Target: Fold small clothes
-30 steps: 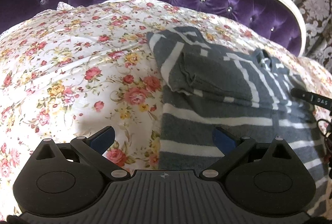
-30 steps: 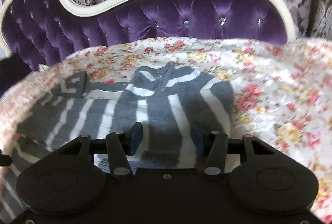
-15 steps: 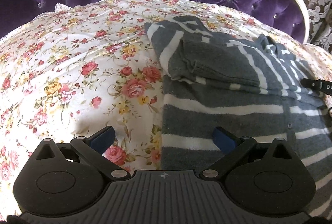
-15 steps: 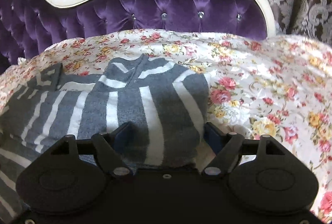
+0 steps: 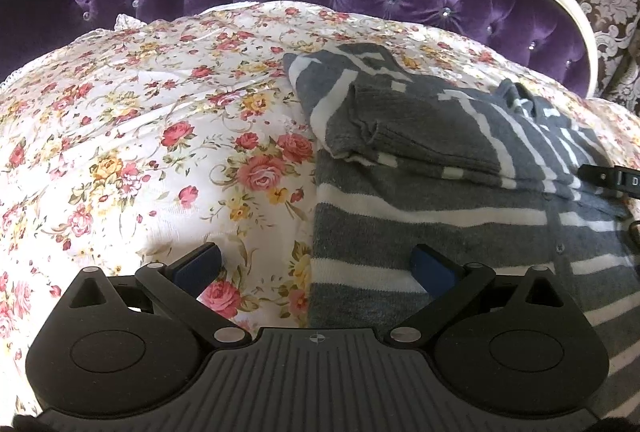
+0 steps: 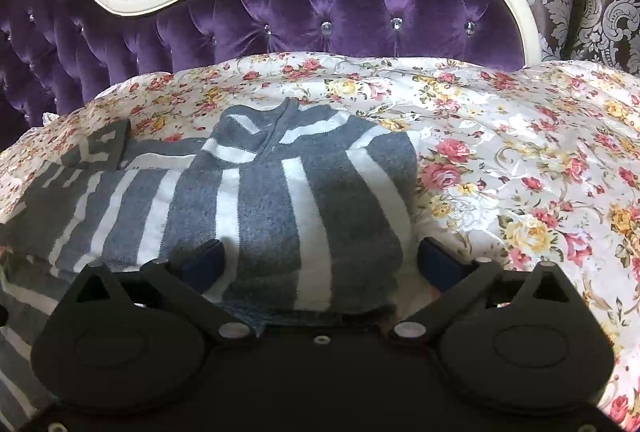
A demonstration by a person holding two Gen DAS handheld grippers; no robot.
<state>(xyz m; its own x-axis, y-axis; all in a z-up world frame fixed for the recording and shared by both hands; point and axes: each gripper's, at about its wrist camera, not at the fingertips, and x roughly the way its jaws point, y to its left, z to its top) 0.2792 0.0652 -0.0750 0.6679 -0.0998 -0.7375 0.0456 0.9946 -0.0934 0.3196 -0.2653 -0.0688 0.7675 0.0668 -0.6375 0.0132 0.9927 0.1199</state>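
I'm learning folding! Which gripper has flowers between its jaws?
The left gripper: its open jaws straddle the edge of the striped sweater, half over the flowery sheet. The right gripper spans nearly all sweater.

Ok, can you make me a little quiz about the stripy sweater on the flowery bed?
1. True or false: the left tool is shut on the grey knitted sweater with white stripes.
2. Which is folded over the sweater's body on its left side? A) a sleeve B) a sock C) a pillow
3. Fill in: the sweater lies on a white bedspread printed with ____.

Key
1. False. Its jaws are wide open, straddling the sweater's edge.
2. A. The striped sleeve lies across the body.
3. Flowers, mostly pink and yellow roses. The right tool is open too, over the sweater's other side, before the purple tufted velvet headboard.
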